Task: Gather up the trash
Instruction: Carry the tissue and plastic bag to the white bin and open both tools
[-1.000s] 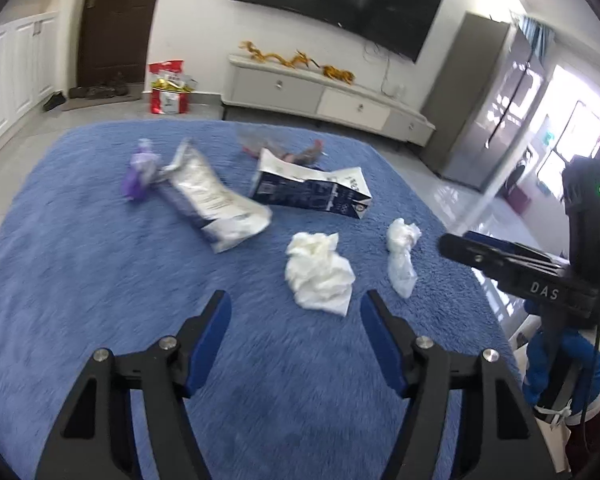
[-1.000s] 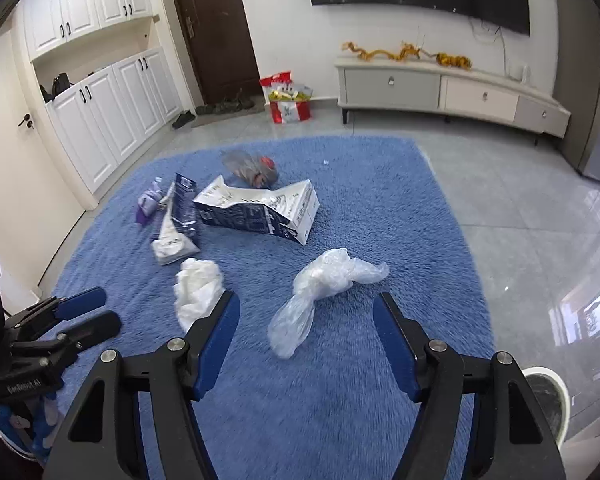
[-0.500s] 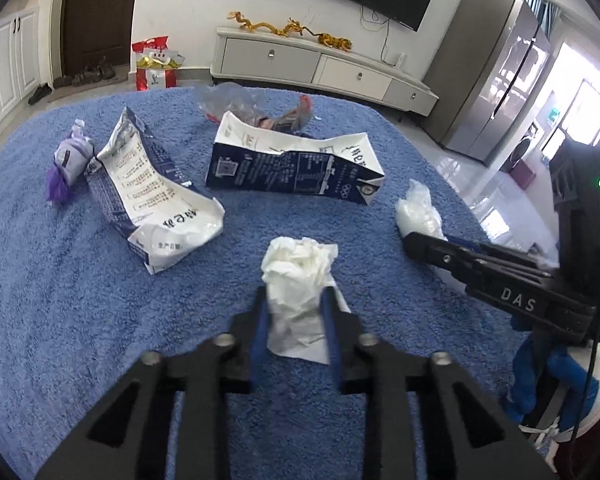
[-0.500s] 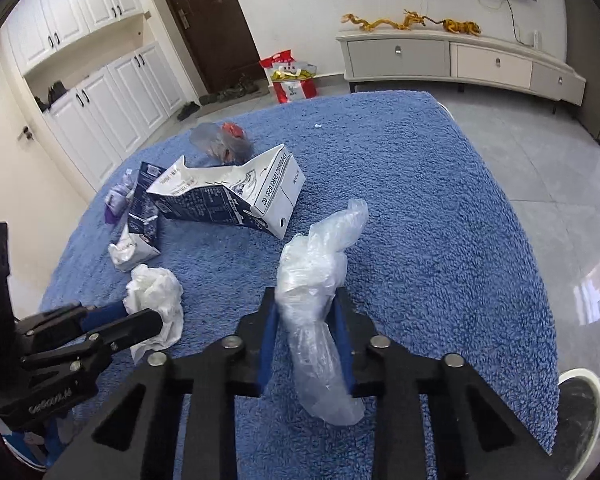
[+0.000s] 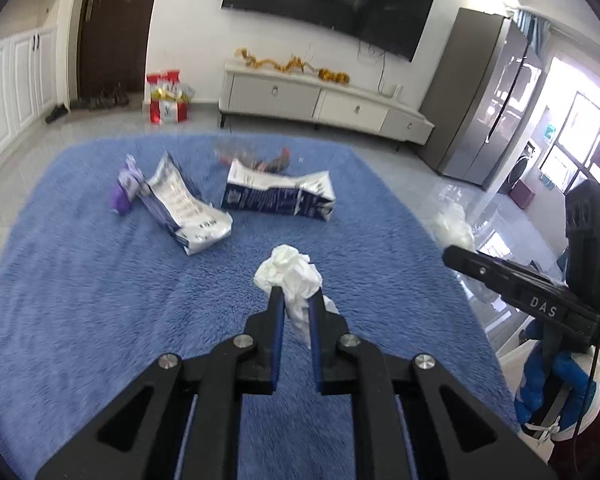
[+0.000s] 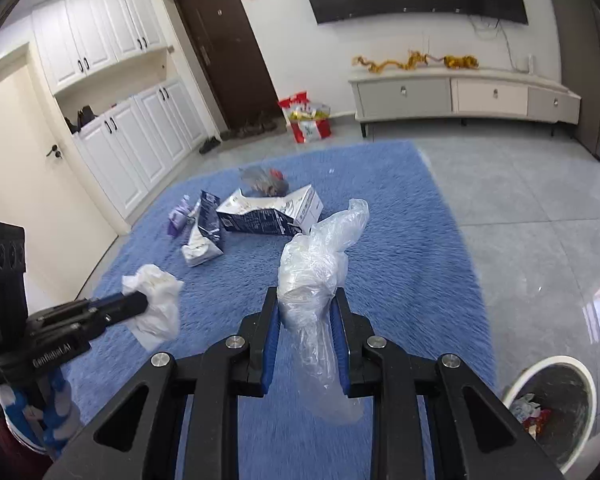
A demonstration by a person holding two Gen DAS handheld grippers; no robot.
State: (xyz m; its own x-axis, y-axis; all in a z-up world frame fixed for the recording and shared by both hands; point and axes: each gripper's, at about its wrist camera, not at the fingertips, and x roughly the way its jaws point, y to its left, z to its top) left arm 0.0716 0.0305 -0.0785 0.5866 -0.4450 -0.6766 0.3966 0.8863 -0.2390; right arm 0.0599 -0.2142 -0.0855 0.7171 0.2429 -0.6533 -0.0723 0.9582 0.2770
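Plastic bag [image 6: 312, 276] clamped upright in right gripper [image 6: 305, 308]; left gripper [image 5: 296, 300] pinches tissue [image 5: 290, 276]

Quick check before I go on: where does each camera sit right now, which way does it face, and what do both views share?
Left wrist: on the left tongs, looking down over the blue rug toward the TV wall; they are shut on a white tissue.
Right wrist: on the right tongs, facing the rug and door; they are shut on a clear plastic bag, with a bin lower right.
Shared: milk carton, and each view shows the other tongs.
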